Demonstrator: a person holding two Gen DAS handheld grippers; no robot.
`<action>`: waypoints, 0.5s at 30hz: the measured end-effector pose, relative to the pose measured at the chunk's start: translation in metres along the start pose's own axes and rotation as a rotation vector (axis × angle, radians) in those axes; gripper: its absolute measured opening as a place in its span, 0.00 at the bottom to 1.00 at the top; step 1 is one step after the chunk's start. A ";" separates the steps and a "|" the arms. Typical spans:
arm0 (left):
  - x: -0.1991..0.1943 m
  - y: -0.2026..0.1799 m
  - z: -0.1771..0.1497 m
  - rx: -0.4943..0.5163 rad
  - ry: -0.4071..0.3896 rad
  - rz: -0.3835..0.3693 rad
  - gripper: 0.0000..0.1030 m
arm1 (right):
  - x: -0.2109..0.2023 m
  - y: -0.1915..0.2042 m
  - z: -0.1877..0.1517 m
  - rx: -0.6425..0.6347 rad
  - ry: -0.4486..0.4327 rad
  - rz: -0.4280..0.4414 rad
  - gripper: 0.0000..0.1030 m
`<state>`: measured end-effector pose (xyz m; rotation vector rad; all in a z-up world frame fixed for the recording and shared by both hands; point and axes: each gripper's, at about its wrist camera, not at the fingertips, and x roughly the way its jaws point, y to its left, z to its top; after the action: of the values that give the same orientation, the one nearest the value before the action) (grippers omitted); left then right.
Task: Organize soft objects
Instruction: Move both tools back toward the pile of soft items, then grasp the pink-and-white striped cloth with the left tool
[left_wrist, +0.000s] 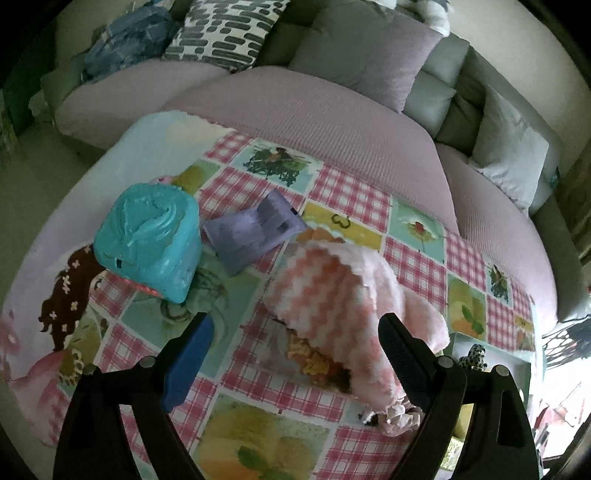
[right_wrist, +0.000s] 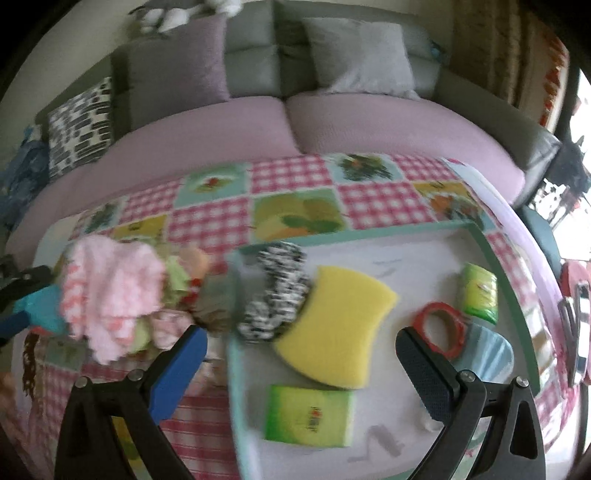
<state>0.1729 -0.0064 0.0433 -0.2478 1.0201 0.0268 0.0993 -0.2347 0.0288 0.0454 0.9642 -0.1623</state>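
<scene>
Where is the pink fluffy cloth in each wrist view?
Left wrist: pink fluffy cloth lies centre-right, just above the right finger, on the checked blanket.
Right wrist: pink fluffy cloth sits at the left, beyond the blue finger, left of the tray.
Shared landmark: the checked blanket.

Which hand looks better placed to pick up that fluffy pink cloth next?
Left, probably. The left hand-held gripper is open with the pink cloth right ahead between its fingers. The right hand-held gripper is open over the tray, facing the yellow sponge; the cloth lies off to its side.
</scene>
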 end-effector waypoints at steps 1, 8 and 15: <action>0.001 0.001 0.001 -0.006 0.000 -0.010 0.88 | -0.002 0.005 0.001 -0.009 -0.003 0.009 1.00; 0.006 0.000 0.008 0.000 0.025 -0.057 0.88 | -0.007 0.038 0.019 -0.075 -0.033 0.045 1.00; 0.013 -0.005 0.015 0.001 0.053 -0.062 0.88 | -0.002 0.060 0.043 -0.114 -0.035 0.062 1.00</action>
<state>0.1931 -0.0095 0.0410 -0.2802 1.0648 -0.0365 0.1426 -0.1795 0.0528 -0.0326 0.9348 -0.0507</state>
